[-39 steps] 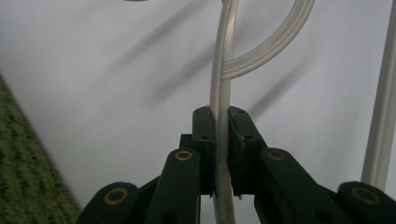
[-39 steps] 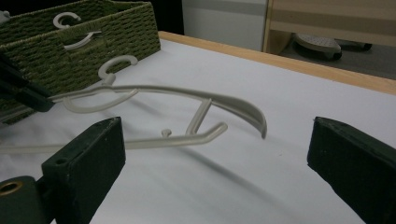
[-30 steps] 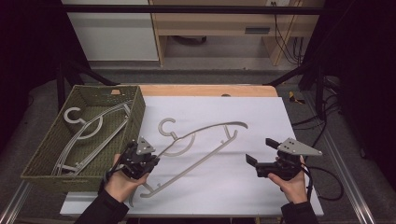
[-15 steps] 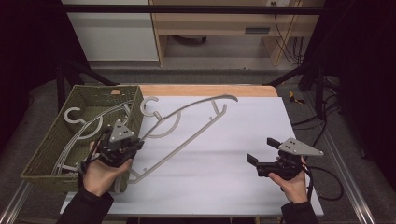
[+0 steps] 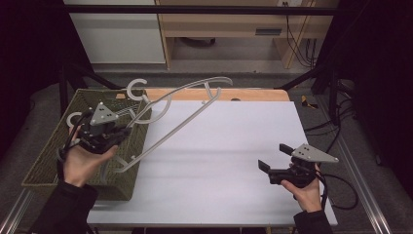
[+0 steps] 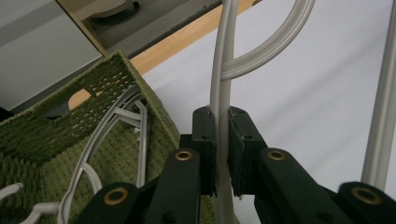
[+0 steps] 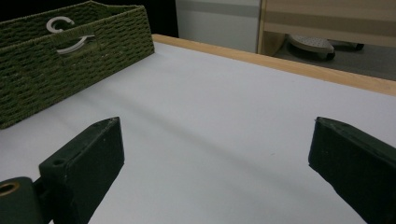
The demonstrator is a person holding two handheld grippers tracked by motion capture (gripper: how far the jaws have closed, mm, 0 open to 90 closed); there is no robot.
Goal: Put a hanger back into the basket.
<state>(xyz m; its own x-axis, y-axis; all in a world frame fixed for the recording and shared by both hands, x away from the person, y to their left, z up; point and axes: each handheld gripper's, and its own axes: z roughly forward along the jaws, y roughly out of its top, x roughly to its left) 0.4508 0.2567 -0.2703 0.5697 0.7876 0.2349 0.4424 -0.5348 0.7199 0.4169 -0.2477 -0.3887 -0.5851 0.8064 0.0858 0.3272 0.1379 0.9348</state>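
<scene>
A: While the left gripper [image 5: 119, 130] hangs above the green woven basket [image 5: 53, 165] at the table's left edge, what is it pinching?

B: Its jaws are pressed tight on a bar of the grey plastic hanger [image 5: 187, 105]. The left gripper view has the bar running straight up between the pads [image 6: 205, 140], just below where a curved branch [image 6: 275, 44] splits off.

A: Where does the hanger sit?

B: Lifted and tilted. Its low end is by the basket's near right wall, its hook [image 5: 137, 89] is over the basket's far corner, and its curved arm reaches out above the white tabletop [image 5: 234, 146] towards the wooden back strip [image 5: 253, 95].

A: Anything in the basket?

B: More grey hangers [image 6: 116, 126] lie inside, one hook [image 7: 63, 23] poking above the rim.

A: And to the right?

B: The right gripper [image 5: 275, 161] is low at the near right of the table, well apart from the hanger, jaws spread wide with nothing between them.
</scene>
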